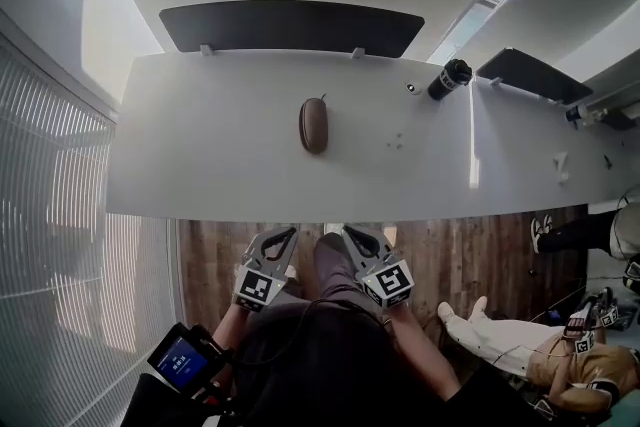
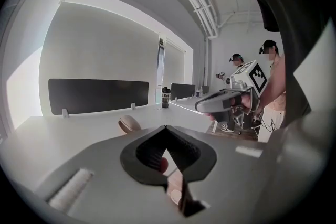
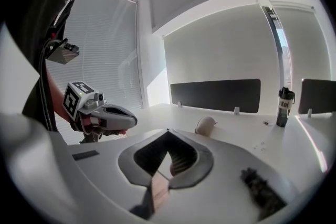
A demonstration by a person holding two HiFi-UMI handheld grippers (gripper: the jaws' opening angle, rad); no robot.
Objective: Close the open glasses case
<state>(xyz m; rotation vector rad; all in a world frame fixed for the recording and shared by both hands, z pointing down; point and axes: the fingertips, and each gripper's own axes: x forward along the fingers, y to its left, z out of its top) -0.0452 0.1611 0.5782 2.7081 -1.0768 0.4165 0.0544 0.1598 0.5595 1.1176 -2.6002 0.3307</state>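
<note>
The head view alone lays out the whole scene: a long white tabletop (image 1: 200, 165) with the brown, oval glasses case (image 1: 314, 125) lying alone towards its middle, well apart from both claws; the left claw (image 1: 285, 233) and right claw (image 1: 348, 232) are held side by side close to the person's body, short of the tabletop's near edge and over the wooden floor (image 1: 450, 255). The left gripper view shows what the head view cannot: the left claw (image 2: 166, 127) has its tips meeting at a point, closed with nothing gripped; beyond it the glasses case (image 2: 128, 124) appears as a small tan, rounded shape on the tabletop (image 2: 63, 131), and the right claw (image 2: 199, 107) hangs off to the side with two people (image 2: 269, 50) standing behind it. The right gripper view shows the right claw (image 3: 168, 130) likewise closed and empty, tips touching; past it the glasses case (image 3: 206, 125) looks pale and rounded, and the left claw (image 3: 132, 121) sits to the side before white blinds (image 3: 105, 50). Whether the case lid is up or down cannot be told from any view. A black bottle (image 1: 448, 79) stands far along the tabletop on the right, seen upright in the gripper views (image 3: 283, 106); a dark panel (image 1: 290, 25) runs along the far edge.
</note>
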